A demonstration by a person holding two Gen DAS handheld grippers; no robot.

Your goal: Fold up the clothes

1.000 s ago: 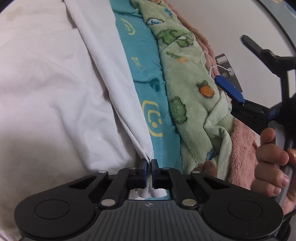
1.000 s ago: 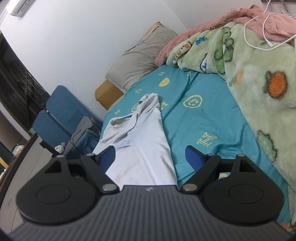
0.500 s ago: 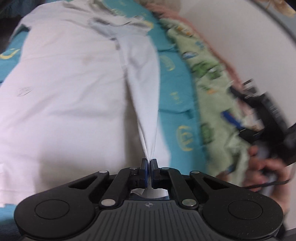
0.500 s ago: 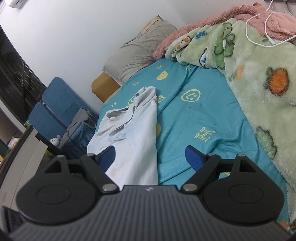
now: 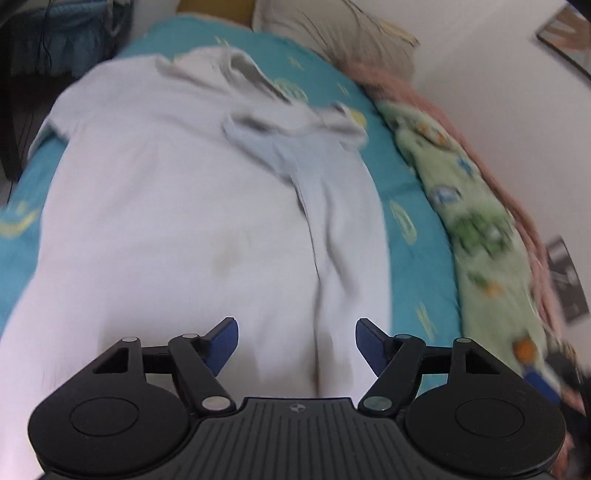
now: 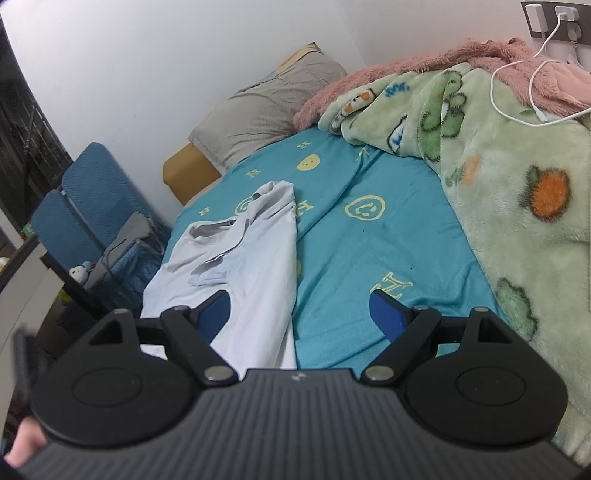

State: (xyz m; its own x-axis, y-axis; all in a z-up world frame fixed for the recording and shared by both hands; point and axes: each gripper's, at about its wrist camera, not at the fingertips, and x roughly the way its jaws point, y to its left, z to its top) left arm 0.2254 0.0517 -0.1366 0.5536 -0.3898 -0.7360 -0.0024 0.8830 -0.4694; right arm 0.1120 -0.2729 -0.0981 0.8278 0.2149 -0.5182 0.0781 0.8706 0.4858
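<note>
- Left hand-held gripper [image 5: 296, 341]: my view down it shows the jaws spread apart, having just been opening; nothing is pinched between the blue pads [image 5: 221, 343], and the white shirt [image 5: 177, 229] lies loose on the bed below them.
- From here the white shirt sits on the teal bedsheet [image 5: 402, 206], its right side folded in over the body along a lengthwise crease, collar end pointing away from me toward the grey pillow [image 5: 332, 33]. This view is blurred, so I can't read finer folds.
- Further right I see the green fleece blanket [image 5: 476, 229] bunched along the wall side of the bed, with a pink blanket [image 6: 406, 74] behind it.
- Right hand-held gripper [image 6: 299, 314]: released too, jaws wide and empty, hanging over the near edge of the shirt and the bare sheet beside it.
- At the far right, a white cable [image 6: 517, 92] trails from a wall socket across the blankets.
</note>
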